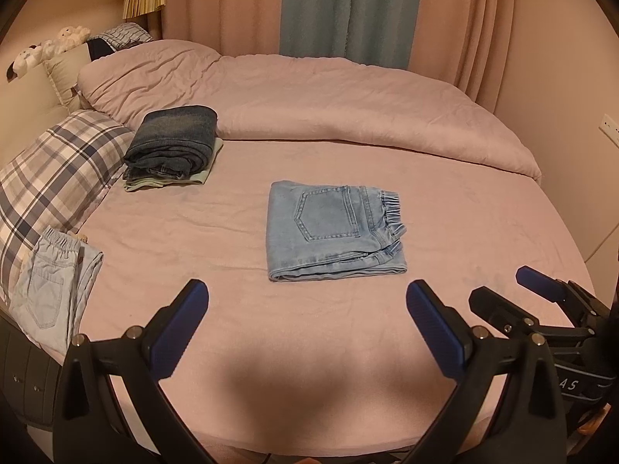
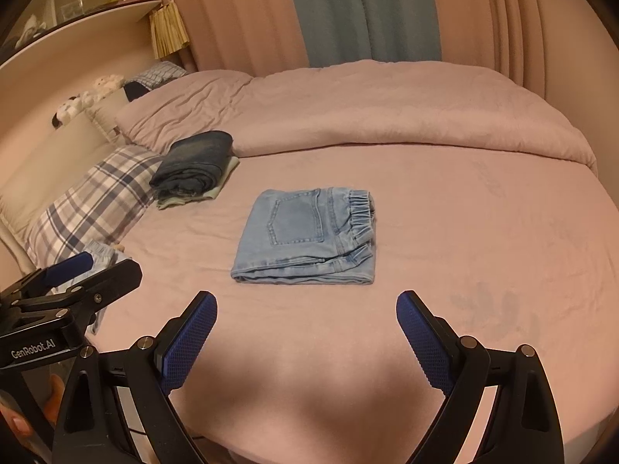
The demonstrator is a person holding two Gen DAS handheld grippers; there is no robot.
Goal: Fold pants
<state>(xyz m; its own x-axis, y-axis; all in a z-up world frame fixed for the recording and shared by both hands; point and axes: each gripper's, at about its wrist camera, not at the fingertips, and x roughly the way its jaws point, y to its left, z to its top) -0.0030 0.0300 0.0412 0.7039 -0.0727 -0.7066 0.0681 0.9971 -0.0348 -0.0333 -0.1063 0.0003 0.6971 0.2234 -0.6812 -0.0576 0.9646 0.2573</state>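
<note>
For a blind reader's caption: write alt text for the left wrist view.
Folded light blue jeans lie on a pink bed, beyond the open left hand-held gripper. Darker folded jeans sit beside a plaid pillow; the right hand-held gripper shows at right.

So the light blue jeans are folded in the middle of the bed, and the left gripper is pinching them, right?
Not quite. The light blue jeans do lie folded mid-bed, but the left gripper is open and short of them, touching nothing, as the left wrist view shows.
</note>
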